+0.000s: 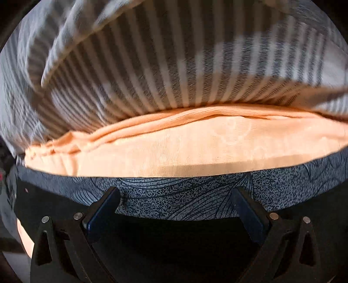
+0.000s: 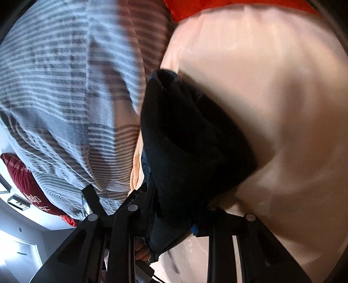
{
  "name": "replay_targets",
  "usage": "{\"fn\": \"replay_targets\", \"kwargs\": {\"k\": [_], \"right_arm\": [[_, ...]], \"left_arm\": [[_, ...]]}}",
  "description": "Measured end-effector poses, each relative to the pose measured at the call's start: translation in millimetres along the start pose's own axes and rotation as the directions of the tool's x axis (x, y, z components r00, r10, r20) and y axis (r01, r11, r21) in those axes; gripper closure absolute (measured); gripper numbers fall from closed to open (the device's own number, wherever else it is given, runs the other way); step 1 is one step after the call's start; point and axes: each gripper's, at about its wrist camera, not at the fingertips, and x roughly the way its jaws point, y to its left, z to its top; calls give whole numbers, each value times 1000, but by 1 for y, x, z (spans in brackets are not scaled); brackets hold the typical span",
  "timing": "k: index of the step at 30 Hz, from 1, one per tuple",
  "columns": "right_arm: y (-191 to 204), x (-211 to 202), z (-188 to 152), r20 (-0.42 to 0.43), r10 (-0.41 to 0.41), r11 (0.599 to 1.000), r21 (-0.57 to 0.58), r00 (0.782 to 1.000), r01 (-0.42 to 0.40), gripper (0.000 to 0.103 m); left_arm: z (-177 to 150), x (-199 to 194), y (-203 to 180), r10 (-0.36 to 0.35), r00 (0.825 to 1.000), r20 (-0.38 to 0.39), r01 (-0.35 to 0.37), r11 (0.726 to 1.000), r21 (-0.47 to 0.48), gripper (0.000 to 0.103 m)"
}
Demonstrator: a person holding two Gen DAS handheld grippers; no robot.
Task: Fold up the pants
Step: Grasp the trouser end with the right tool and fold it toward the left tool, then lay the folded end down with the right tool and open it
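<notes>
Through the left wrist camera we see our left gripper (image 1: 176, 202) with its jaws spread wide, the two blue pads (image 1: 102, 215) well apart and nothing between them. Across the gap just ahead of the pads runs a band of grey-blue speckled fabric (image 1: 195, 196) printed with dark curved lines; we cannot tell whether it belongs to the pants. Beyond that band lies a peach sheet (image 1: 195, 148) on the bed, lit bright, with a creased fold along its far side, and over it rises a grey-and-white striped duvet (image 1: 152, 71), blurred at its left part. In the right wrist camera, at the far left edge, we see a red cushion (image 2: 24, 180) with pale lettering next to a white wall, then the same striped duvet (image 2: 65, 87) filling the left half. At the middle our right gripper (image 2: 171, 209) has its jaws pinching the pants (image 2: 187, 135), a dark, nearly black bundle that stands up from the jaws and hangs over the bed. A bit of blue pad (image 2: 194, 229) shows beside the cloth. To the right spreads the pale peach sheet (image 2: 271, 98), and a strip of red-orange cloth (image 2: 217, 6) lies along the top edge.
</notes>
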Motion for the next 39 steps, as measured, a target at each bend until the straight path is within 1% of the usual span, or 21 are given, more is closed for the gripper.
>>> {"fn": "replay_targets", "kwargs": {"k": [1, 3, 5, 7, 11, 13, 16, 19, 21, 23, 26, 28, 30, 31, 32, 33, 34, 36, 37, 38, 39], "right_arm": [[2, 2, 0, -1, -9, 1000, -2, 1000, 9, 76], [11, 3, -3, 11, 4, 1000, -17, 1000, -4, 86], [21, 1, -7, 21, 14, 999, -47, 1000, -13, 87], [36, -1, -11, 21, 19, 996, -83, 1000, -17, 87], [65, -5, -21, 26, 15, 988, -155, 1000, -11, 88], [82, -3, -28, 19, -1, 980, -201, 1000, 5, 88], [115, 4, -46, 23, -54, 948, -313, 998, 58, 88], [153, 13, -67, 50, -106, 899, -422, 993, 117, 88], [178, 21, -84, 66, -138, 857, -492, 988, 153, 88], [204, 34, -104, 84, -186, 798, -568, 979, 200, 88], [231, 57, -134, 98, -229, 720, -652, 969, 236, 88], [247, 80, -155, 88, -248, 684, -690, 965, 238, 88], [259, 103, -175, 94, -288, 630, -730, 953, 263, 88], [263, 116, -188, 103, -314, 593, -755, 944, 279, 88], [269, 138, -206, 114, -350, 540, -787, 930, 300, 88], [268, 152, -219, 121, -379, 502, -806, 918, 313, 88], [264, 162, -223, 125, -400, 477, -817, 908, 323, 88], [258, 196, -250, 141, -461, 408, -843, 876, 350, 88], [250, 212, -260, 150, -492, 375, -853, 858, 364, 88], [241, 233, -274, 172, -536, 323, -862, 826, 390, 88], [232, 236, -276, 189, -557, 297, -864, 809, 406, 88]], "left_arm": [[1, -4, 2, -2, 1000, -15, 2, 1000, 10, 0], [0, -17, 5, -17, 1000, -22, 17, 1000, 10, 0], [-8, -31, 9, -52, 998, -19, 52, 999, 11, 0], [-28, -47, 10, -86, 996, -21, 86, 996, 30, 0], [-57, -44, -1, -80, 995, -57, 84, 995, 63, 0], [-63, -33, 0, -110, 992, -68, 111, 994, 23, 0], [-59, -31, 7, -153, 986, -72, 155, 988, 21, 0], [-55, -36, 21, -179, 979, -100, 182, 983, 25, 0], [-57, -46, 48, -223, 971, -80, 222, 975, -23, 0], [-60, -55, 82, -236, 970, -56, 233, 971, -54, 0], [-65, -61, 126, -203, 978, -38, 201, 977, -69, 0], [-70, -61, 160, -185, 982, -38, 182, 980, -77, 0], [-76, -59, 194, -168, 985, -41, 163, 982, -92, 0], [-79, -58, 212, -158, 986, -43, 153, 983, -103, 0], [-79, -54, 226, -155, 987, -45, 149, 982, -113, 0], [-82, -52, 243, -149, 988, -49, 141, 981, -132, 0], [-85, -51, 253, -141, 989, -52, 132, 980, -146, 0], [-95, -46, 282, -115, 992, -54, 105, 980, -168, 0], [-100, -43, 295, -99, 994, -54, 88, 981, -175, 0], [-103, -41, 302, -93, 994, -54, 81, 980, -181, 0], [-107, -39, 313, -91, 994, -57, 79, 978, -194, 0]]}}
